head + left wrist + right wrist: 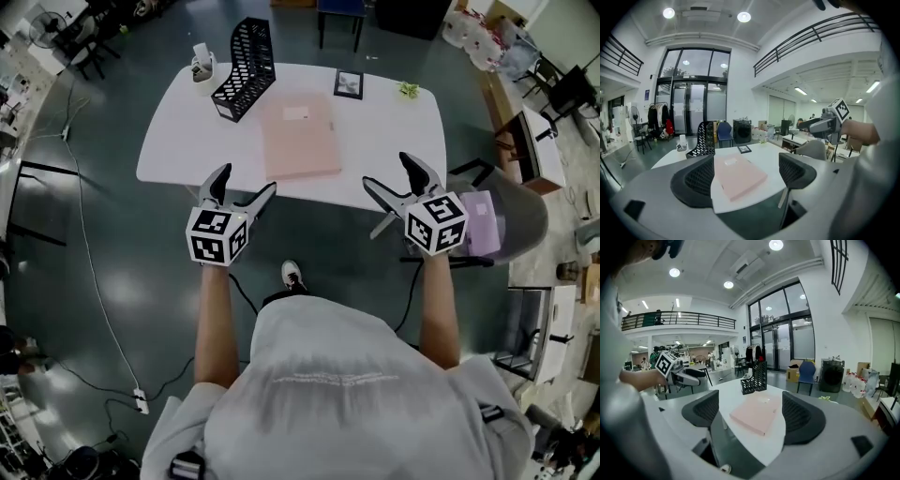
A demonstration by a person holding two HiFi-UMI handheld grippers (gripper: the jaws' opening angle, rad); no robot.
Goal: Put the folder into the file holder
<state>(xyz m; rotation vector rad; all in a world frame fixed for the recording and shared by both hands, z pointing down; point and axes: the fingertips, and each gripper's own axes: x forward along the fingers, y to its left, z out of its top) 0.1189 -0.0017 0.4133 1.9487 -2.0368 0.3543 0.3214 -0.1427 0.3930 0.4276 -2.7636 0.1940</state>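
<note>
- The black mesh file holder (246, 67) stands upright at the back left of the white table (394, 141). As far as I can see through the mesh, it's empty.
- Just left of it, at the back corner, sits a little white cup (203, 67). Something's poking out the top, but it's too small to tell what.
- The pink folder (298, 136) isn't in the holder. It lies flat and closed around the middle of the table, near edge almost at the table's front edge. Its back left corner is just beside the holder's low end, and it looks like there's a thin gap between them.
- The left gripper (247, 180) hovers just short of the table's front edge, off the folder's near left corner. Jaws are spread wide with nothing between them; its own view just looks past them at the folder.
- Same deal with the right gripper (386, 171): jaws wide apart, holding nothing, hanging off the front edge to the right of the folder.
- Other stuff on the table: a small dark picture frame (349, 83) at the back, behind the folder's right side, and a tiny green plant (408, 90) further right. Both are well apart from the folder and holder.
- The stretch of table between the folder and the holder is bare.
- Off the table, a grey chair (516, 206) is to the right with something purple (484, 230) on it, right behind the right gripper's marker cube.
</note>
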